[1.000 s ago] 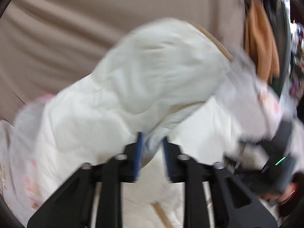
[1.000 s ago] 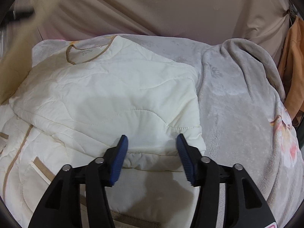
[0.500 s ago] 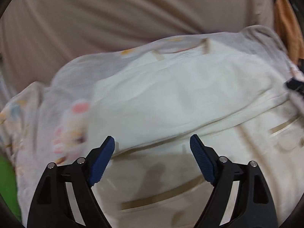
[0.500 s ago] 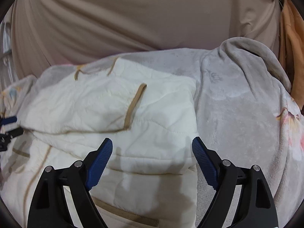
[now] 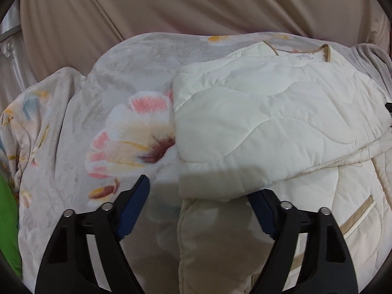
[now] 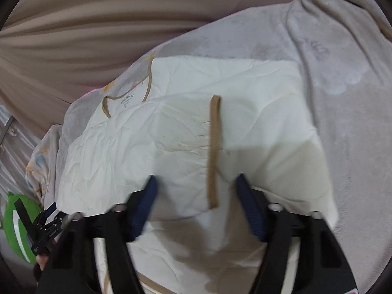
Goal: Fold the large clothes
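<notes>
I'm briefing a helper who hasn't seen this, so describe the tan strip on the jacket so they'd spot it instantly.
Find the grey floral plush blanket, then the cream quilted jacket lying folded on it. On the top flap, between the open right tongs, runs a straight tan fabric trim strip; the other tan trim curves around the neckline.

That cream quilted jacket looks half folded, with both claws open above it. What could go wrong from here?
The folded-over sleeve panel lies loose on the cream jacket, and the left gripper is open, its right finger tucked under the panel's edge; pulling away might drag the fold open.

The right gripper is open astride the tan trim strip; it may catch the strip.

The floral blanket is soft and rumpled, so creases may shift.
</notes>
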A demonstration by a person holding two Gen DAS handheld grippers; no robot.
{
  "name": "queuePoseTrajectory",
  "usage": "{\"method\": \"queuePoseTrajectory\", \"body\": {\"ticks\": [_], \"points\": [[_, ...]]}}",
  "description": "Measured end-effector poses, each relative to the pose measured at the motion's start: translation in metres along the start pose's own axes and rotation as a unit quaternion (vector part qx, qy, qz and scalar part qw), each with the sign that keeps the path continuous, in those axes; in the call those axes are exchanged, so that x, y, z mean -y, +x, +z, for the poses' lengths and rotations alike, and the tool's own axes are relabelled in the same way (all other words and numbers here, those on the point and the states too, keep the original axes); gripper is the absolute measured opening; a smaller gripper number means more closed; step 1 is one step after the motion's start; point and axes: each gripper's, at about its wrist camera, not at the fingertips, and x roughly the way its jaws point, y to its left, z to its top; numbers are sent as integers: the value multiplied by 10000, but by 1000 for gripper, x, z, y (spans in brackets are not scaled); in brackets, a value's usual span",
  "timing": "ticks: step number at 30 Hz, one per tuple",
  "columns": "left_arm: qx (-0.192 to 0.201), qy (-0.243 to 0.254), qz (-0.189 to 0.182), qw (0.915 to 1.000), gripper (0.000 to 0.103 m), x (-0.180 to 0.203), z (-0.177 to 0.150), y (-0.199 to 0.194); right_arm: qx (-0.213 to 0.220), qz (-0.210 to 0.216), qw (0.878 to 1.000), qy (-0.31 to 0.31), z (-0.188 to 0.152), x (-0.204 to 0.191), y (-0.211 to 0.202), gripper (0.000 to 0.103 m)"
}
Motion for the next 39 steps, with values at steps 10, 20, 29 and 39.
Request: {"method": "queuePoseTrajectory", "body": {"ticks": [10, 20, 29, 39], "points": [[-87, -5, 11, 10000, 12, 2, 3, 4, 1826, -234, 9741, -1315, -11, -51, -117, 4], [-39, 169, 290, 9994, 13, 17, -13, 9, 501, -905, 9919, -735, -47, 26, -14, 4], [592, -371, -450, 9965, 36, -17, -9, -76, 963, -796, 9908, -517, -36, 20, -73, 30], [1238, -582, -766, 9876, 46, 39, 125, -47, 1066, -398, 9762, -1847, 20, -96, -19, 25]]}}
